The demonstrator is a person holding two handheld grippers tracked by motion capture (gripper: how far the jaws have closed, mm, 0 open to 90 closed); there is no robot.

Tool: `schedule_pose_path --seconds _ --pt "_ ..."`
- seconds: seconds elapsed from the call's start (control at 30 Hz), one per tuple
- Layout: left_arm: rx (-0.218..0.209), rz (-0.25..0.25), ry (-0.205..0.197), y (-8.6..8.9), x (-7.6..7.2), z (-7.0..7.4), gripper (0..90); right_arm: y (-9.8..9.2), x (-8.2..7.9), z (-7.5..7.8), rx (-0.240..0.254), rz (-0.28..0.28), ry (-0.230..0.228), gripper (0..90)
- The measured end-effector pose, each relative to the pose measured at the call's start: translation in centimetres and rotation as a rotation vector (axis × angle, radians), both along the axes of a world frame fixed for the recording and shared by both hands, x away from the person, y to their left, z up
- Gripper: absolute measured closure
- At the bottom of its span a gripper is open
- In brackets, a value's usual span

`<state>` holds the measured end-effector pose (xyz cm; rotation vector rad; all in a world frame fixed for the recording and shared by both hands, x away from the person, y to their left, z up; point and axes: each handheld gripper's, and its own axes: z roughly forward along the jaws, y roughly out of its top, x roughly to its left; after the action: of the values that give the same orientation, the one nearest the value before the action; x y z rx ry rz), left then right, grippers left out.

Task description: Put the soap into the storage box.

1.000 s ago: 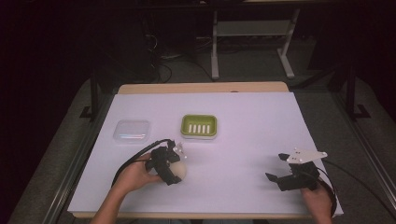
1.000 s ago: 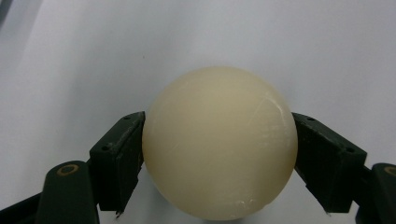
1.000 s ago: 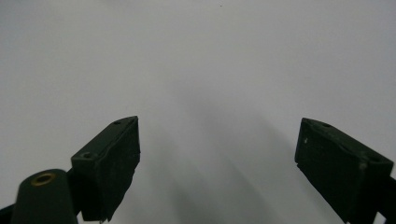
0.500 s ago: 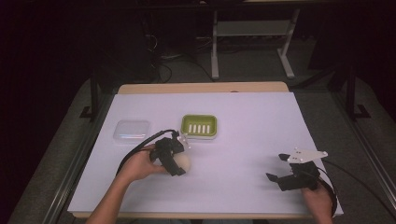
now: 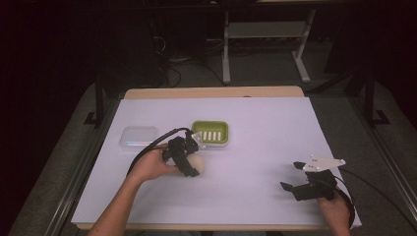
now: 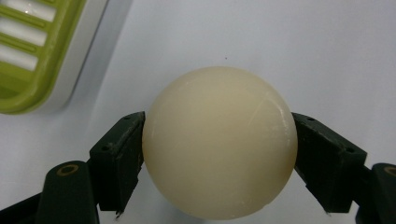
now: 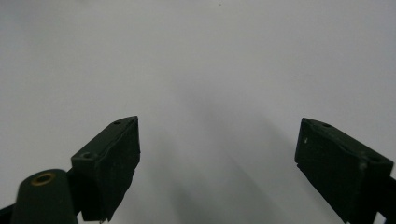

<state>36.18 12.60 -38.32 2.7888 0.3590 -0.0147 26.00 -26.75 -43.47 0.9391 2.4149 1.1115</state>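
**Cream ball held at its widest part, beside the green dish**

The left gripper (image 6: 219, 154) clamps the ball (image 6: 219, 142) across its middle, just off the green slotted dish (image 5: 210, 132) on the white table (image 5: 265, 128). Judged smooth, hard and likely slippery; a grip off centre could squirt it out. A clear lid (image 5: 139, 136) lies nearby. The right gripper (image 7: 217, 163) stands open, empty, well apart.

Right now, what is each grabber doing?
Left gripper: closed on the cream ball.
Right gripper: open, holding nothing.
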Motion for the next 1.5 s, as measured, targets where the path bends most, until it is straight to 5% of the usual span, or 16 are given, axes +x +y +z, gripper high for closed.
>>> schedule_pose_path --seconds 1.5 --pt "-0.012 -0.012 0.002 -3.9 5.7 3.4 22.4 0.2 -0.1 0.4 0.01 0.007 -0.016 13.4"
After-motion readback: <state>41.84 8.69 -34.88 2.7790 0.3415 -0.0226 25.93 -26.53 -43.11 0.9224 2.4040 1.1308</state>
